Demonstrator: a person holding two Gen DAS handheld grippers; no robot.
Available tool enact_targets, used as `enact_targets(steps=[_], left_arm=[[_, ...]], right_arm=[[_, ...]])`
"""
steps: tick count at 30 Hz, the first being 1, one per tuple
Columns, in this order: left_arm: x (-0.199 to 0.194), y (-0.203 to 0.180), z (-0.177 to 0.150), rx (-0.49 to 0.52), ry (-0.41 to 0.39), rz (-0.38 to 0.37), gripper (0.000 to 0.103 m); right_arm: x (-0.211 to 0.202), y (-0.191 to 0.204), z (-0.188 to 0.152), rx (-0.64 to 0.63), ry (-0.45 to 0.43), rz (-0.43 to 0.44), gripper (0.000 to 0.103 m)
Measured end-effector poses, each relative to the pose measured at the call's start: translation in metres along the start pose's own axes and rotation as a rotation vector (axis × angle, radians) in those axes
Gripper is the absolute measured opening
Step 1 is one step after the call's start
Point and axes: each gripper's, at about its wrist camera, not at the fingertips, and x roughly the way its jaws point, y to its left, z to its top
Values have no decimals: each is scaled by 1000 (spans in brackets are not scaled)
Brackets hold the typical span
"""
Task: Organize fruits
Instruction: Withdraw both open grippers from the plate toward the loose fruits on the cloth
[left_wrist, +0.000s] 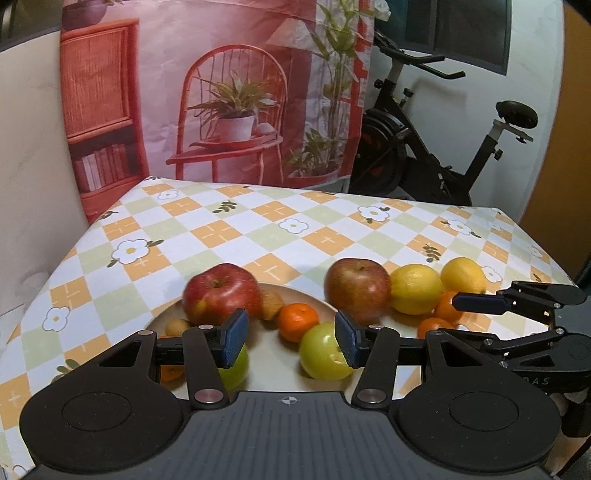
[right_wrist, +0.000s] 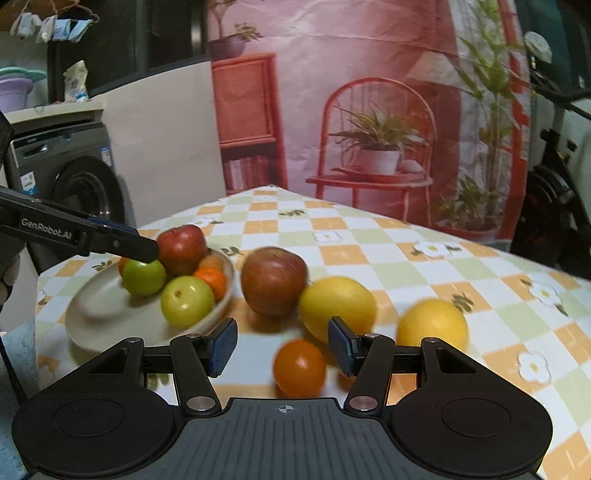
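A cream plate (left_wrist: 314, 297) holds a red apple (left_wrist: 219, 295), two green apples (left_wrist: 321, 356), a tangerine (left_wrist: 297, 321) and a small brown nut (left_wrist: 271, 304). My left gripper (left_wrist: 290, 341) hangs open over the plate's near side, nothing between its pads. On the cloth right of the plate (right_wrist: 96, 317) lie a second red apple (right_wrist: 273, 282), two lemons (right_wrist: 338, 306) and a tangerine (right_wrist: 299, 367). My right gripper (right_wrist: 282, 347) is open just above that tangerine, pads not touching it. The left gripper's fingertip (right_wrist: 140, 251) reaches in beside the plate's apple (right_wrist: 183, 249).
A checked flower tablecloth (left_wrist: 295, 221) covers the table, whose far edge meets a printed backdrop (left_wrist: 221, 92). An exercise bike (left_wrist: 424, 147) stands behind on the right. A washing machine (right_wrist: 74, 177) stands past the table's left edge. More tangerines (left_wrist: 445, 306) lie by the lemons.
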Motion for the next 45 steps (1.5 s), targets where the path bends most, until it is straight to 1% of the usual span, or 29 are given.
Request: enact_targets(steps=[4, 7, 12, 15, 19, 22, 25, 31, 36, 38, 45], left_arm=[[3, -12, 0, 29, 4, -16, 54], [6, -22, 0, 45, 10, -40, 54], [17, -44, 1, 79, 12, -65, 54], [25, -57, 1, 70, 24, -85, 54], [36, -69, -2, 54, 46, -117, 54], [42, -75, -6, 63, 61, -128, 54], [45, -77, -8, 62, 76, -133, 54], [51, -86, -5, 75, 87, -156, 54], [63, -99, -7, 94, 110, -183, 54], [68, -100, -9, 86, 122, -188, 54], [80, -101, -10, 72, 147, -192, 54]], right_arm=[[-12, -15, -7, 49, -36, -28, 51], [-16, -26, -12, 57, -33, -44, 51], [-21, -45, -22, 110, -36, -78, 51], [-23, -50, -25, 129, -45, -82, 51], [-22, -46, -27, 101, -50, -77, 51], [-25, -46, -28, 109, -69, -76, 51], [-29, -50, -30, 148, -83, -102, 51], [-36, -60, -35, 188, -76, -122, 51], [-44, -71, -41, 261, -106, -133, 51], [-45, -74, -43, 279, -110, -133, 51], [-44, -76, -45, 282, -106, -130, 51]])
